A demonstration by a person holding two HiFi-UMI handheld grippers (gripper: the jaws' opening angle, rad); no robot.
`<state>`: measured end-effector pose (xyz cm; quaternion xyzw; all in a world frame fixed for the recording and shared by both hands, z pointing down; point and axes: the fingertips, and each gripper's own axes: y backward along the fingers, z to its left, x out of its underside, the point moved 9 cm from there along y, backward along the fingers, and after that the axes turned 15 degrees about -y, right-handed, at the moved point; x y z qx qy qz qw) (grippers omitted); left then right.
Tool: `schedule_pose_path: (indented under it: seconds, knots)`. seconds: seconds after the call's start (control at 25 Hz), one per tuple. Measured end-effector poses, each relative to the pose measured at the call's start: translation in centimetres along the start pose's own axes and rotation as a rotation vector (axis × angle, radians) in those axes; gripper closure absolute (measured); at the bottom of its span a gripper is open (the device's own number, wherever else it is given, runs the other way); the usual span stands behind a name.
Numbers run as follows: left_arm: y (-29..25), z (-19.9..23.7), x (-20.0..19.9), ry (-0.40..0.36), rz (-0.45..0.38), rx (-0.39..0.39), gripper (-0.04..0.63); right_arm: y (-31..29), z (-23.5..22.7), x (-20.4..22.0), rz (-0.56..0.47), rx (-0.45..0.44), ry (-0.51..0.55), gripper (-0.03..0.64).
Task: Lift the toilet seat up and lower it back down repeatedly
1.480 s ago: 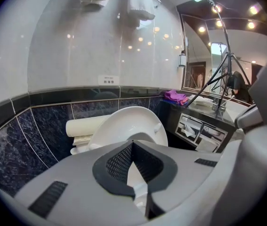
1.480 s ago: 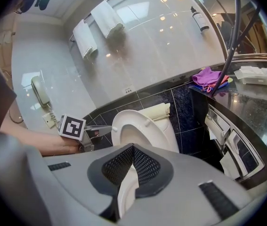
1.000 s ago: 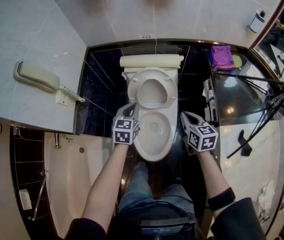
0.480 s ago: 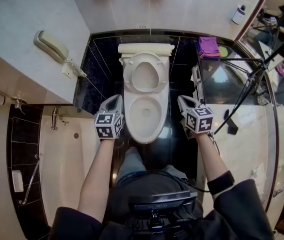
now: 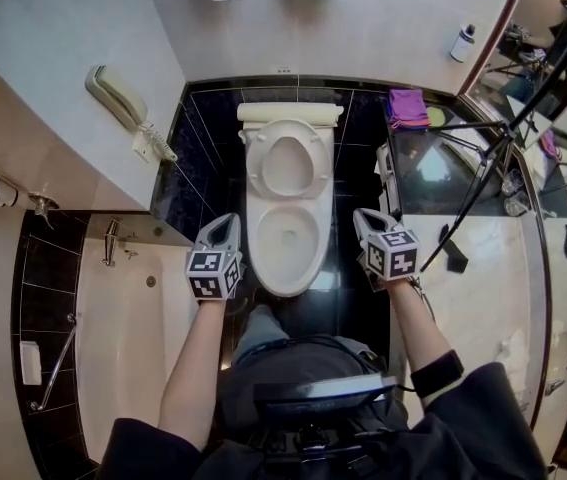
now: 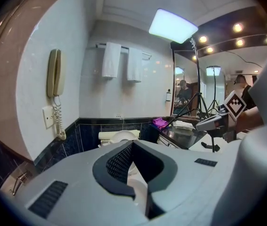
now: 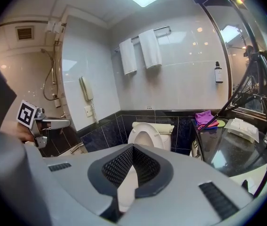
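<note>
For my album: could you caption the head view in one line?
Toilet seat raised; left claw and right claw shut and empty, flanking the bowl.

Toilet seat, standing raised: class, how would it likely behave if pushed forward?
The toilet seat looks like a rigid moulded ring, so it is probably stiff. Hinged at the bowl rear, it would likely swing down rather than slide. Its glossy surface may be slippery.

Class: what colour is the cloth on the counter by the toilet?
Cloth: purple, best in head view.
</note>
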<state>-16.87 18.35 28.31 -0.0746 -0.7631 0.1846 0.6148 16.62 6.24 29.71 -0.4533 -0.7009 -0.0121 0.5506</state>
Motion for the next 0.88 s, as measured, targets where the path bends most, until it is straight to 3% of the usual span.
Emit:
schedule_pose_path:
  seconds: [0.88]
  knots:
    - [1.4,-0.3,1.4,0.012,0.036,-0.004,0.597,0.3,-0.6,1.3,0.023,-0.011,-0.016,0.603]
